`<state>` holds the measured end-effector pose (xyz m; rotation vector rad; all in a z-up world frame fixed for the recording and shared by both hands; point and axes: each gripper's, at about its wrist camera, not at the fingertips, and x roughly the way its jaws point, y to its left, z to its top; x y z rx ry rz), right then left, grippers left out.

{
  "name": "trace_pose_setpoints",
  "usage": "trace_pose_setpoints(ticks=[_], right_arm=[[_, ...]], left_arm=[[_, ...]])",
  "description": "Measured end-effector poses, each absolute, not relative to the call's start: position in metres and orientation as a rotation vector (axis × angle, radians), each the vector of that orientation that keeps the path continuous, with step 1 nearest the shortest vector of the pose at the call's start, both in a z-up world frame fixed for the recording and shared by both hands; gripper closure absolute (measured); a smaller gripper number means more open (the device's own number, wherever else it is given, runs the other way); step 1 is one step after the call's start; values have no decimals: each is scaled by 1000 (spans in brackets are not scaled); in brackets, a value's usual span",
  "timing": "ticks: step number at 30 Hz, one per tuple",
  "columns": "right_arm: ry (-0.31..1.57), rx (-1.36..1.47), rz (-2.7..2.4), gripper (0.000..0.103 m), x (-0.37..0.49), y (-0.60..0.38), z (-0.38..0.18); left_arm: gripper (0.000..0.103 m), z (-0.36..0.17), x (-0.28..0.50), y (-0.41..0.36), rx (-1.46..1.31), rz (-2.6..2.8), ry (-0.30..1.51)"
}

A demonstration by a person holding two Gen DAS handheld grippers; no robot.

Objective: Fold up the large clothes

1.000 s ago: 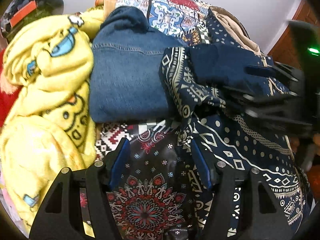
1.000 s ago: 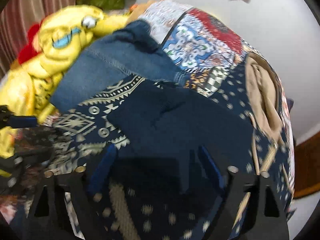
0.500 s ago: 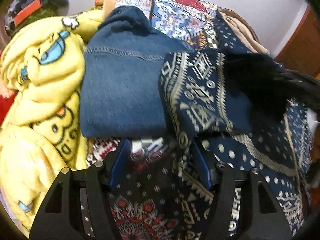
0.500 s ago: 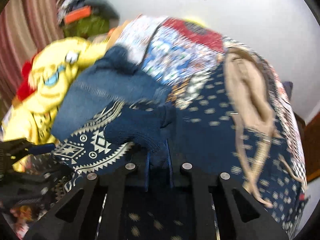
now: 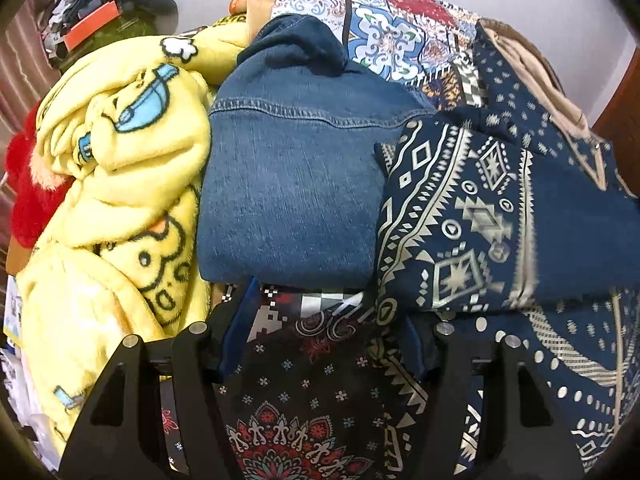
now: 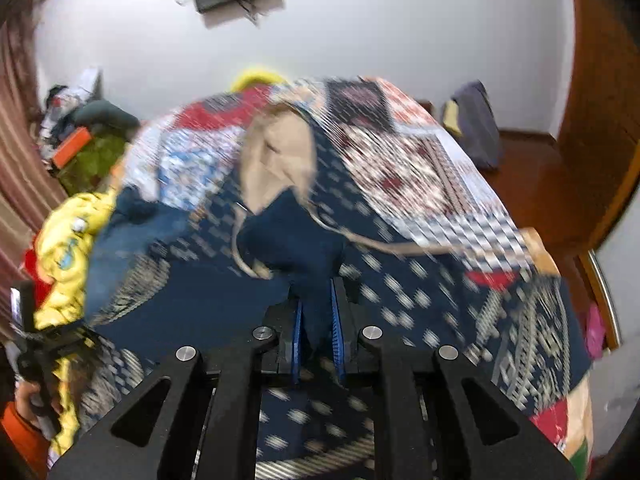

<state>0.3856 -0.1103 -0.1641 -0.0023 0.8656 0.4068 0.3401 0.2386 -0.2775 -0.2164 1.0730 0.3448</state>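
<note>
A navy garment with a cream tribal print (image 5: 472, 216) lies on the bed beside folded blue denim (image 5: 288, 200). In the left wrist view its plain navy part stretches away to the right. My right gripper (image 6: 316, 320) is shut on a bunched navy edge of that garment (image 6: 296, 240) and holds it lifted; the view is blurred. My left gripper (image 5: 328, 340) is open, low over the dark patterned bedspread (image 5: 312, 400), just in front of the denim and the garment's near corner.
A yellow cartoon fleece blanket (image 5: 112, 208) is heaped at the left with something red (image 5: 28, 208) behind it. A beige garment with drawstrings (image 6: 280, 160) lies farther up the patchwork bed (image 6: 400, 168). A wooden floor and door (image 6: 592, 120) are at the right.
My right gripper closed on the navy garment's edge and pulled it up and to the right, spreading the printed cloth. It has left the left wrist view. My left gripper crept forward, still open.
</note>
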Motion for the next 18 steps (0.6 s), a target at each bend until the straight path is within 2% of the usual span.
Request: trace_pose_setpoints(ticks=[6, 13, 14, 18], right_arm=[[1016, 34, 324, 92, 402, -145, -218], [1063, 23, 273, 89, 396, -176, -227], [1070, 17, 268, 86, 395, -180, -224], [1069, 57, 284, 66, 388, -205, -206]], left_arm=[[38, -295, 347, 234, -204, 365, 1127], [39, -283, 334, 229, -187, 346, 1152], [39, -278, 330, 226, -178, 337, 1154], [39, -258, 318, 214, -170, 287, 1146]])
